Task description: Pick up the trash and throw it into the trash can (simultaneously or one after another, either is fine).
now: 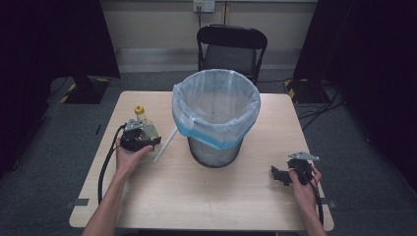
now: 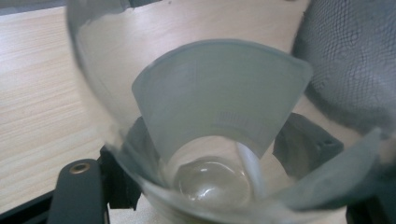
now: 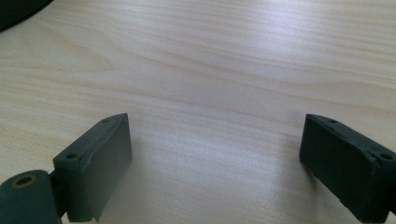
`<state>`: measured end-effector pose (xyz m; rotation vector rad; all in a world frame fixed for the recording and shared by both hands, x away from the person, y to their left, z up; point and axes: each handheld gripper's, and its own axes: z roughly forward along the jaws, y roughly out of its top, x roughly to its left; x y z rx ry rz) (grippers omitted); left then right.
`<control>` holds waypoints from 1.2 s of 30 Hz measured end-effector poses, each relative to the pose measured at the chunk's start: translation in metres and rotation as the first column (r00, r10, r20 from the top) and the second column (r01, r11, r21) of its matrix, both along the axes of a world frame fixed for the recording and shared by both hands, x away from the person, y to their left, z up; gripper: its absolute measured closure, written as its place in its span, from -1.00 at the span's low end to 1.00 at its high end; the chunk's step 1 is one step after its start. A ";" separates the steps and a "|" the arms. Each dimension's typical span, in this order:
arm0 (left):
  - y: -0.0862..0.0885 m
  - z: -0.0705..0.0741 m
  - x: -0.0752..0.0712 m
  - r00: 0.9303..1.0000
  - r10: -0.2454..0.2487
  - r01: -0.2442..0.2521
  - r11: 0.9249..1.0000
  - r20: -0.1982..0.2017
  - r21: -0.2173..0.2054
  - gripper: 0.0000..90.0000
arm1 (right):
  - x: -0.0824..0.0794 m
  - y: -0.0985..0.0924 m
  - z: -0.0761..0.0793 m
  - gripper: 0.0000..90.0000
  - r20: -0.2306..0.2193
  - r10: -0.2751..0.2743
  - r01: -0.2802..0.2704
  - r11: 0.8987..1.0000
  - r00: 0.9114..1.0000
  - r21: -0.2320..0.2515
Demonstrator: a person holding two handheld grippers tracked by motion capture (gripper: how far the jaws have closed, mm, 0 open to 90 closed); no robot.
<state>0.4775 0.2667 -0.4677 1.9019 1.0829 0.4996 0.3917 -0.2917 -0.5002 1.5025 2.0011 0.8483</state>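
Observation:
A clear plastic bottle (image 1: 143, 124) with a yellow cap lies on the left side of the wooden table (image 1: 221, 196). My left gripper (image 1: 144, 132) is shut on the bottle. In the left gripper view the bottle (image 2: 219, 102), with its pale label, sits between the two dark pads (image 2: 303, 147), which press on its sides; my left gripper (image 2: 215, 154) points along the bottle's length. Resting on the table at the right, my right gripper (image 1: 281, 175) is open. Bare wood shows between the wide-apart jaws of my right gripper (image 3: 215, 154).
A mesh waste bin (image 1: 216, 115) lined with a light blue bag stands at the table's middle; its mesh wall (image 2: 355, 70) is just right of the bottle. A white stick (image 1: 165, 144) lies between bottle and bin. A black chair (image 1: 231, 46) stands behind the table.

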 end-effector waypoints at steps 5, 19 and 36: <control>0.002 0.007 -0.002 1.000 0.002 -0.001 1.000 0.027 -0.030 -0.37 | 0.000 0.000 0.000 -0.82 0.000 0.000 0.000 1.000 1.000 0.000; 0.007 0.027 -0.009 0.996 -0.002 0.012 0.993 0.087 -0.118 -0.37 | 0.000 0.000 0.000 -0.82 0.000 0.000 0.000 1.000 1.000 0.000; -0.002 0.051 -0.016 0.986 -0.034 0.069 0.974 0.161 -0.216 -0.37 | 0.000 0.000 0.000 -0.82 0.000 0.000 0.000 1.000 1.000 0.000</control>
